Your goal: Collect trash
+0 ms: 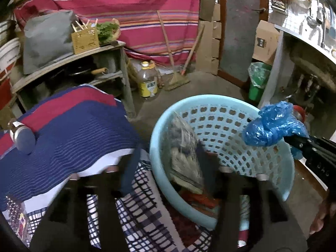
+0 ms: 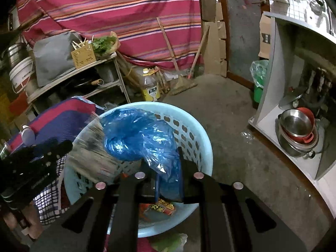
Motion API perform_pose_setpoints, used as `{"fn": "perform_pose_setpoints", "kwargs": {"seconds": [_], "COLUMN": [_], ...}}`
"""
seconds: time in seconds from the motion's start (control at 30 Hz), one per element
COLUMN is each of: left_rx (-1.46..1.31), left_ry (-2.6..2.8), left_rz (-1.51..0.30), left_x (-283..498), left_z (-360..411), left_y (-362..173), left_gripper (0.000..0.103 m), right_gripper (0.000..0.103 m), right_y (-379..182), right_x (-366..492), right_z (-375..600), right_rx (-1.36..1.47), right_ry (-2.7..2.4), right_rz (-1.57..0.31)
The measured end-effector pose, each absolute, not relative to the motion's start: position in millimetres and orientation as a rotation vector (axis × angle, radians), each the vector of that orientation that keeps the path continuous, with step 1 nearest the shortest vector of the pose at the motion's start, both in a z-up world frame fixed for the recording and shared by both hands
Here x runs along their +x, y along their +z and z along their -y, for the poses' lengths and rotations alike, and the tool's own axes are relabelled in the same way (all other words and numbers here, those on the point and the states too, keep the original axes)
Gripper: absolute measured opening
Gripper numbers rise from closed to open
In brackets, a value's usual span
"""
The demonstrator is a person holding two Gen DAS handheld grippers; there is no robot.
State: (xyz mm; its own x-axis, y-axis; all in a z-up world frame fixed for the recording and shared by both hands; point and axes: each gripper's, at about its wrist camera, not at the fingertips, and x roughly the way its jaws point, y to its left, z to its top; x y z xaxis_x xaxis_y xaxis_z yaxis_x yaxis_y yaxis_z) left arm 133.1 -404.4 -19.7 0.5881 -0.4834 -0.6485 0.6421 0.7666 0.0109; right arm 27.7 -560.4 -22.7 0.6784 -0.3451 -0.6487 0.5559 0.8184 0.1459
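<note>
Your right claw (image 2: 168, 168) is clamped on a crumpled blue plastic bag (image 2: 138, 136), with the bag's tail pinched between the two fingers and its bulk bunched up ahead of them, hanging over the open mouth of the light blue perforated basket (image 2: 195, 130). From the left wrist view that same blue plastic bag (image 1: 273, 124) sits at the tip of the right claw (image 1: 294, 141), above the basket's (image 1: 220, 121) far right rim. Your left claw (image 1: 170, 168) has its fingers spread wide apart and grips nothing: one finger (image 1: 130, 168) lies outside the basket over the cloth, the other (image 1: 206, 168) reaches down inside it. Inside the basket a clear plastic packet (image 1: 184, 147) leans against the left wall, and a red printed snack wrapper (image 2: 159, 206) lies on the bottom, just below the right claw. To the left of the basket, a blue and red striped cloth (image 1: 69, 126) covers a raised surface, and a small jar with a silver lid (image 1: 22, 136) lies on its side on it. A checked cloth (image 1: 142, 214) spreads beneath the left claw. Farther back, a yellow-labelled oil bottle (image 1: 148, 79) stands on the concrete floor (image 2: 220, 115) near a broom (image 1: 176, 71), and a green bin (image 1: 257, 84) lined with a plastic bag stands to the right.
</note>
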Motion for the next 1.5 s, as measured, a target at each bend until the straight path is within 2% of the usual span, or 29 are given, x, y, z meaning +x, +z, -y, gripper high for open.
{"fn": "perform_pose_setpoints", "kwargs": {"seconds": [0.1, 0.17, 0.37, 0.53, 0.6, 0.67, 0.8, 0.87, 0.97, 1.17, 1.33, 1.5], "left_rx": [0.244, 0.234, 0.222, 0.193, 0.167, 0.137, 0.125, 0.091, 0.041, 0.116, 0.192, 0.195], "left_ry": [-0.661, -0.631, -0.514, -0.458, -0.438, -0.431, -0.393, -0.370, -0.355, -0.260, -0.160, -0.122], "left_rz": [-0.677, -0.666, -0.606, -0.597, -0.596, -0.605, -0.562, -0.554, -0.566, -0.541, -0.452, -0.449], "left_x": [137, 139, 145, 154, 157, 158, 148, 145, 137, 108, 80, 60], "left_z": [397, 392, 363, 333, 320, 305, 277, 264, 239, 201, 170, 130], "left_y": [-17, -14, -1, 8, 12, 15, 23, 28, 33, 30, 36, 32], "left_gripper": [0.065, 0.079, 0.097, 0.097, 0.097, 0.097, 0.098, 0.098, 0.098, 0.098, 0.098, 0.098], "right_gripper": [0.014, 0.014, 0.014, 0.016, 0.029, 0.061, 0.069, 0.078, 0.087, 0.094, 0.098, 0.098], "right_y": [-26, -28, -34, -43, -47, -49, -47, -41, -28, 2, 22, 34], "right_x": [33, 37, 54, 73, 77, 78, 76, 68, 55, 32, 13, -1], "right_z": [556, 552, 544, 537, 537, 535, 526, 519, 505, 447, 387, 338], "right_rx": [0.345, 0.337, 0.325, 0.311, 0.316, 0.325, 0.294, 0.282, 0.266, 0.197, 0.155, 0.123], "right_ry": [-0.506, -0.500, -0.494, -0.488, -0.485, -0.486, -0.483, -0.479, -0.454, -0.368, -0.296, -0.242], "right_rz": [-0.659, -0.665, -0.682, -0.710, -0.718, -0.709, -0.711, -0.691, -0.639, -0.544, -0.470, -0.429]}}
